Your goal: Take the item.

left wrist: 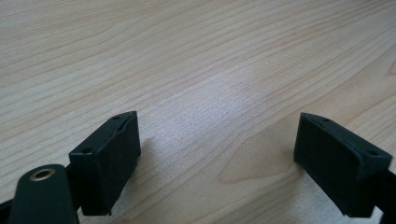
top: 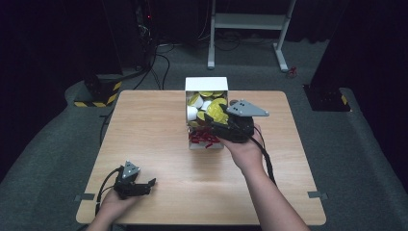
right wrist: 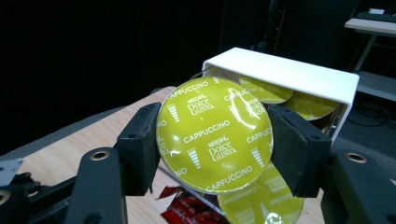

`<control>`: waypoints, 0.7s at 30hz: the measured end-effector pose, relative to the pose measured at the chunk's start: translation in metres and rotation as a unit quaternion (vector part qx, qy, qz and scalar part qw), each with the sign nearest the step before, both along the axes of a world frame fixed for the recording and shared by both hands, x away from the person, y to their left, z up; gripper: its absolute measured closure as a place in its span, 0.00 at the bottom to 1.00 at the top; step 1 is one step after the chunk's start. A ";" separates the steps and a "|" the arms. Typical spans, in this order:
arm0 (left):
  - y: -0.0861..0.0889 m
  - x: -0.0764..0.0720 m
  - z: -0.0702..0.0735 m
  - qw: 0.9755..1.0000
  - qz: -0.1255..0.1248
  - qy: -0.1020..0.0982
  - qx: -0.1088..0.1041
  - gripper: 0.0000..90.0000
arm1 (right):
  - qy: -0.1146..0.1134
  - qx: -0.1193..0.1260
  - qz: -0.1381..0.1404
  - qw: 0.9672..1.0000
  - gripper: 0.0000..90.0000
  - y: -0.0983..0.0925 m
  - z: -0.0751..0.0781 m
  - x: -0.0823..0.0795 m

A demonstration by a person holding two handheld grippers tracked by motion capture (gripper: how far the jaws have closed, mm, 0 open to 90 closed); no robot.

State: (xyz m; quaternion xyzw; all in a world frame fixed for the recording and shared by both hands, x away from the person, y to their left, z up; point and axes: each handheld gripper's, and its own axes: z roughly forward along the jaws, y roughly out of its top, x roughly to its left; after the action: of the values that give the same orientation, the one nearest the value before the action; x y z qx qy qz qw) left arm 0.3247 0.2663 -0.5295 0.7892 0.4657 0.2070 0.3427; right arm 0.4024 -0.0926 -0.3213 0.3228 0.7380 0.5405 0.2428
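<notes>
A yellow-lidded coffee capsule (right wrist: 215, 135) printed "Cappuccino" sits between the two black jaws of my right gripper (right wrist: 212, 140), which is shut on it. In the high view that gripper (top: 219, 115) hangs over the white box (top: 206, 83) at the table's middle back, with the capsule (top: 216, 110) above the box's contents. The box holds several yellow-lidded and white capsules plus red packets (top: 202, 138) at its near end. My left gripper (top: 150, 184) rests on the table near the front left corner, open; its pads (left wrist: 112, 158) stand wide apart over bare wood.
The light wooden table (top: 154, 130) has bare room left and right of the box. Behind it are a white desk frame (top: 248, 21), cables on the grey carpet, and a black stand with yellow-black stripes (top: 96, 94).
</notes>
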 end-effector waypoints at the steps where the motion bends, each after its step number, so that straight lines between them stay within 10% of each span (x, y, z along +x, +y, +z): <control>1: 0.000 0.000 0.000 1.000 0.000 -0.001 0.000 0.17 | -0.001 0.002 0.002 1.000 0.43 -0.001 -0.001 -0.003; 21: -0.001 0.000 0.000 1.000 0.002 -0.002 -0.003 0.17 | -0.009 0.005 0.023 1.000 0.43 -0.015 -0.038 -0.039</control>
State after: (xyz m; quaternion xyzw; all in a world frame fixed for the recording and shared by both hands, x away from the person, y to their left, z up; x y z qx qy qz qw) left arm 0.3246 0.2658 -0.5299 0.7868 0.4675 0.2080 0.3452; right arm 0.3634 -0.1075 -0.3591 0.3023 0.7405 0.5521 0.2354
